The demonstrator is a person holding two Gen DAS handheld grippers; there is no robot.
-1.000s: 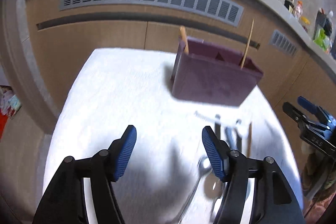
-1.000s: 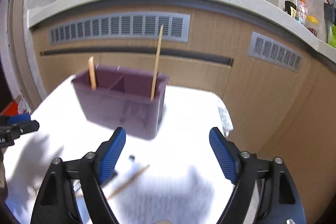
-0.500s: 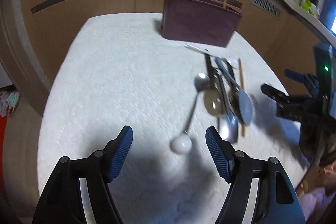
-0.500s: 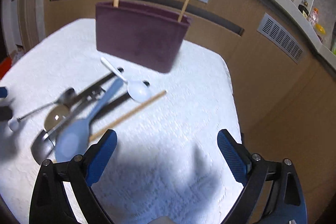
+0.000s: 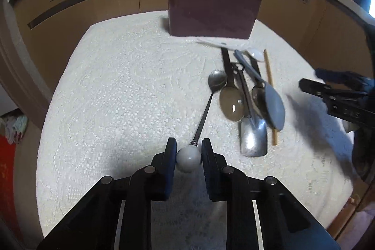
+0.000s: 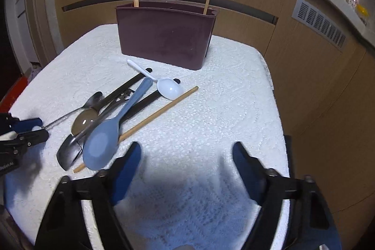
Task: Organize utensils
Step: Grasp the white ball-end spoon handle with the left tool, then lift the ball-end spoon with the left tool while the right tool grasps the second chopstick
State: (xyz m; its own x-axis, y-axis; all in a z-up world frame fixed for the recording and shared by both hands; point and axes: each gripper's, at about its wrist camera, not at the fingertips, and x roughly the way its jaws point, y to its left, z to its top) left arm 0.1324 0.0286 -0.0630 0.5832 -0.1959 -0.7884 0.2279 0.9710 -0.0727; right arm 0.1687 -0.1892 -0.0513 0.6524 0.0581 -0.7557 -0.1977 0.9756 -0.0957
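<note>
Two claws: left claw (image 5: 189,148) clamped on ball-handled spoon (image 5: 206,109), right claw (image 6: 186,151) wide, empty.

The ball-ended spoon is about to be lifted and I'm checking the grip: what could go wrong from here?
1. The left gripper, whose jaws have just been closing, pinches only the round white ball of the ball-ended spoon; a sphere could slip or swivel.
2. Its bowl lies close beside the utensil pile, so a swinging shaft may disturb the pile.
</note>
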